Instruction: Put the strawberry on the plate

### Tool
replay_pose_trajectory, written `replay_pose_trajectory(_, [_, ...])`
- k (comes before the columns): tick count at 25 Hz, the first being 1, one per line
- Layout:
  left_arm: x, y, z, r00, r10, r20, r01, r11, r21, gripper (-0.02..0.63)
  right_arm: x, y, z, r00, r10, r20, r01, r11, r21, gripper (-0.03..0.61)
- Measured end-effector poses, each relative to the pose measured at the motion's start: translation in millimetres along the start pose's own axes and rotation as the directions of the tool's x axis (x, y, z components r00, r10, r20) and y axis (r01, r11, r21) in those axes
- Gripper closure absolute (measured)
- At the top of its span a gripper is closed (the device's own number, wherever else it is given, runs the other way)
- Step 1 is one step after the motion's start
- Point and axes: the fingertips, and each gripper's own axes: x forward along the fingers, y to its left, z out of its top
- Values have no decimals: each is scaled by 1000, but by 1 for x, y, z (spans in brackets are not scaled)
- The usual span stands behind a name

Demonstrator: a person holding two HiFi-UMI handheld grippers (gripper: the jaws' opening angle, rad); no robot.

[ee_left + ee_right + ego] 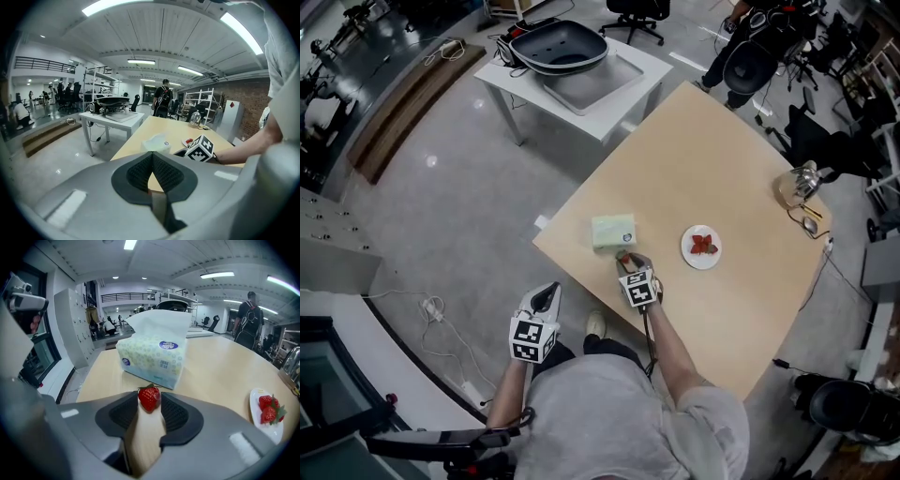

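A red strawberry [149,398] lies on the wooden table just in front of a tissue box [154,357]. It sits between the fingertips of my right gripper [149,400], whose jaws stand apart on either side of it, so the gripper is open. In the head view the right gripper [624,260] is at the box's near edge. The white plate [701,261] lies to the right of it and holds two strawberries [268,409]. My left gripper [547,294] hangs off the table's left edge, shut and empty, its pads [161,171] meeting at the tips.
A glass kettle [798,184] and cables sit at the table's far right corner. Beyond the table stands a white side table [623,80] with a dark tub [559,45]. A person stands at the far end. Office chairs line the right side.
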Motion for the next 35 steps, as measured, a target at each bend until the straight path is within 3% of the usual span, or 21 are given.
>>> replay_pose_trajectory(14, [7,-11,9,1000,-28,-3,28,999,20,594,-18,-6,2,1000,-8,28,7,999,40,422])
replay_pose_trajectory(20, [16,-25,15,998,-67,-1,67,997,44,594,-40,-17,3,997,-29,76,20,994,107,422])
replay_pose_trajectory(35, [38,-65,28,983,-181,25,178,979,103,594,-123,-50,5,960,-182,212,129,961,244,422])
